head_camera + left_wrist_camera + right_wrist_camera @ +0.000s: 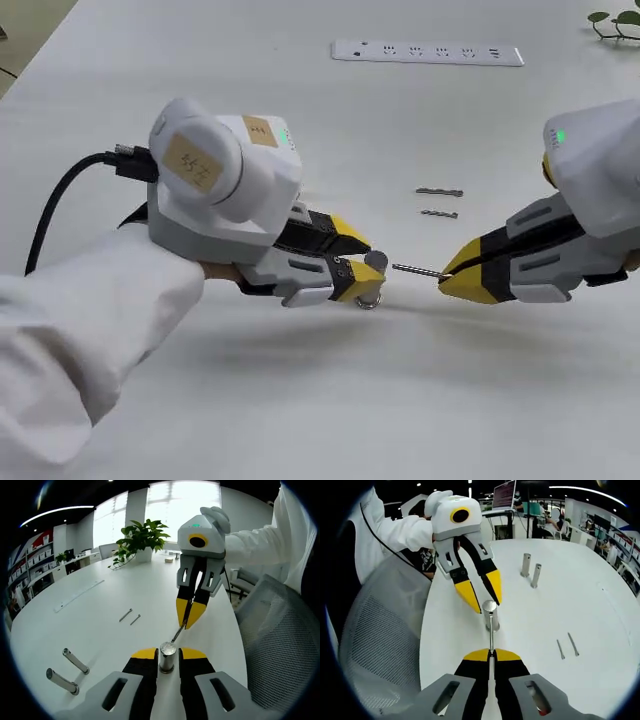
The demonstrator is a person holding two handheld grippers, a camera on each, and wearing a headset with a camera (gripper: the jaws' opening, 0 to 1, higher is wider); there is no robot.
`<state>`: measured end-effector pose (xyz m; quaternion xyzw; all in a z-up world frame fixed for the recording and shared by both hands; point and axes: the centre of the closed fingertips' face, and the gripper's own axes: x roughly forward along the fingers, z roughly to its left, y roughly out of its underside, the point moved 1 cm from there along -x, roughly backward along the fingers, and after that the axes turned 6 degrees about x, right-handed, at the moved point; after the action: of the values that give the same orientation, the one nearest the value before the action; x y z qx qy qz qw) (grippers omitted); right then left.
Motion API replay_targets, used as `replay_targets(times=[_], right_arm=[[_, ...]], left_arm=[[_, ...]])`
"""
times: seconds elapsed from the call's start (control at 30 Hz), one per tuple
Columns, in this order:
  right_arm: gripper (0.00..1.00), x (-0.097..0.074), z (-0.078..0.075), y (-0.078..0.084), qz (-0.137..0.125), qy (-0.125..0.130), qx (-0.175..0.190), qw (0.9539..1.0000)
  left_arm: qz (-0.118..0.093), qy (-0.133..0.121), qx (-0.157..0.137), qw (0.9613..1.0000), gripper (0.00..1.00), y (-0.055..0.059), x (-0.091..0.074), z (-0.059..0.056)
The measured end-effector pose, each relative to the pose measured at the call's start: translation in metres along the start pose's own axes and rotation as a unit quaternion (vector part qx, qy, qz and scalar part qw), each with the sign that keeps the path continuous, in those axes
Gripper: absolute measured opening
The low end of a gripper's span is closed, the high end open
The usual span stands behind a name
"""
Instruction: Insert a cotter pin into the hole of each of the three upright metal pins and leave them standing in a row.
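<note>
Nearest you, your left gripper [368,275] was clamped on one metal pin [375,262], gripping its shaft below the cap. At 3 o'clock from it, your right gripper [447,275] had its jaws pinched together on a cotter pin [418,270]. The tip reached the metal pin, but you could not tell whether it had entered the hole. The table [300,400] lay bare all around both grippers. Beyond, at 1 o'clock, two spare cotter pins [439,192] lay side by side. In the right gripper view, two other metal pins [525,564] stood upright together, well apart from the grippers. Farthest, a power strip [427,52] lay at 12 o'clock, and the table's edge cut across at 10 o'clock.
</note>
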<state>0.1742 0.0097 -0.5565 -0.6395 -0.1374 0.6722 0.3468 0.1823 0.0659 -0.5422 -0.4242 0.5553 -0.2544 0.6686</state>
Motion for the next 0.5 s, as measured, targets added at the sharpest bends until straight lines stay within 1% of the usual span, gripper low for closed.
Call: replay_targets(times=[0.07, 0.3, 0.5], right_arm=[[0.00, -0.0001, -0.0004, 0.0001, 0.000, -0.002, -0.001, 1.0000], [0.00, 0.0016, -0.0006, 0.0011, 0.003, -0.008, -0.007, 0.9999], [0.00, 0.0024, -0.0035, -0.0030, 0.002, -0.009, -0.011, 0.9999]], left_arm=[[0.001, 0.002, 0.003, 1.0000, 0.10, 0.0000, 0.0009, -0.0005], [0.003, 0.004, 0.007, 1.0000, 0.10, 0.0011, 0.0012, 0.0003], [0.004, 0.003, 0.010, 0.9999, 0.10, 0.0013, 0.0010, 0.0009]])
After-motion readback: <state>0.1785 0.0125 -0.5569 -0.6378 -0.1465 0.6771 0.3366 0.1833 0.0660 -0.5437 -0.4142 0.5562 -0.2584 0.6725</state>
